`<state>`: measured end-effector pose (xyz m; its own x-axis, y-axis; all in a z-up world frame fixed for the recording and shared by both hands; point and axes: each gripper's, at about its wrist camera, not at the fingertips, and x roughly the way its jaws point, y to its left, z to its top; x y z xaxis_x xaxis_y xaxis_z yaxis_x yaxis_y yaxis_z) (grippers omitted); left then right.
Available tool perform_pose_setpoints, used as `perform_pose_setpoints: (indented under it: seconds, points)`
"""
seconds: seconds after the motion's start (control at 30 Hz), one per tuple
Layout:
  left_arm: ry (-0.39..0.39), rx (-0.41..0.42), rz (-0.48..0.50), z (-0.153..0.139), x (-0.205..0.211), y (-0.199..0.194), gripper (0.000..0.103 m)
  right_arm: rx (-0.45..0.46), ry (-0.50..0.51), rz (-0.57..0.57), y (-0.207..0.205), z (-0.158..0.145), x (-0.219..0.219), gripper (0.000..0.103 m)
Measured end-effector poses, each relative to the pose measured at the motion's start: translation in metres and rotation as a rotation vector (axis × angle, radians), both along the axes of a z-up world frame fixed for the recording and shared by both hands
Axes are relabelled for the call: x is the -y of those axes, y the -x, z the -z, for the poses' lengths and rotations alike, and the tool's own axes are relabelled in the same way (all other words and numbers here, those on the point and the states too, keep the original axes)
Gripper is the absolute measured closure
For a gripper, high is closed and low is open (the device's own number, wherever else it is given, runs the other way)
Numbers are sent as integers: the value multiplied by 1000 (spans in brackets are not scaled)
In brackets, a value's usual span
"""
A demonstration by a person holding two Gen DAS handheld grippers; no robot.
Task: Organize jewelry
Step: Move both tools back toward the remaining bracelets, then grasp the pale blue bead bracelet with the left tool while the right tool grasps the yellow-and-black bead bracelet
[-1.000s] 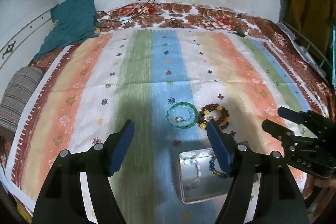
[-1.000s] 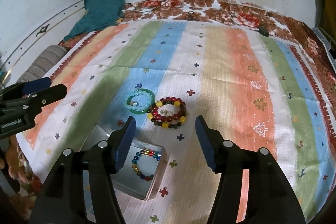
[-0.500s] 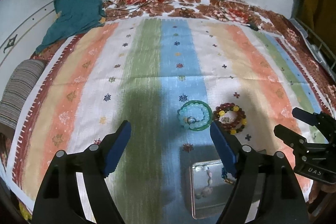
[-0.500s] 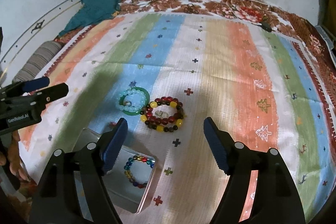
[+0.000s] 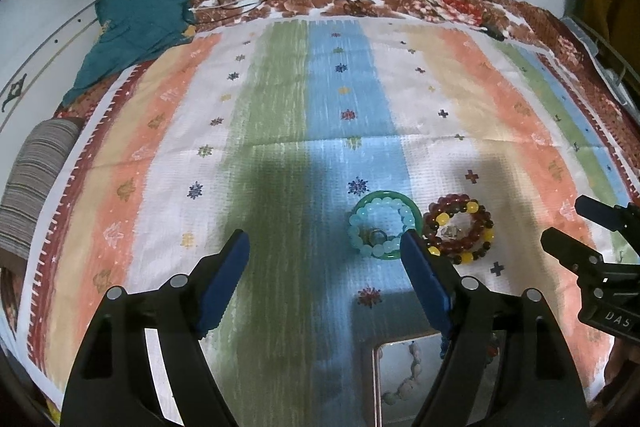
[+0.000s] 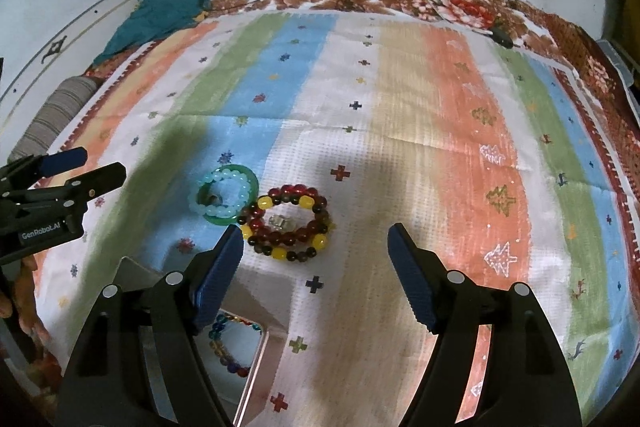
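We have brought both tools lower and nearer the jewelry on the striped bedspread [image 5: 280,131]. Our left tool [image 5: 324,259] has opened a little wider, nothing between its blue pads, and its right pad now overlaps the green bangle with pale blue beads [image 5: 384,225]. Our right tool [image 6: 314,251] has opened much wider, nothing gripped, its left pad just beside the red-and-yellow bead bracelets [image 6: 290,227].

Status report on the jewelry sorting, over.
Left gripper and right gripper open, empty. Green bangle and red-yellow bracelet touching on cloth, outside tray. Nothing blocking.
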<state>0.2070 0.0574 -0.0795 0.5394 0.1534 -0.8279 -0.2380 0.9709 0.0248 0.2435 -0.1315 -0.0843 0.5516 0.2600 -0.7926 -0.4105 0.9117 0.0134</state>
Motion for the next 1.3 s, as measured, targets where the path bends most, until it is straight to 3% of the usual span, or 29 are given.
perform_pose_setpoints:
  seconds: [0.53,0.97,1.3]
  points:
    - [-13,-60,13,25,-1,-25,26,-26,12,16,-23,14,-1,28]
    - [76,-129,-1,52,-16,-45,26,-85,7,7,-40,32,-6,28]
    - [90,-164,23,65,-15,-59,28,-126,43,-15,-48,52,-14,29]
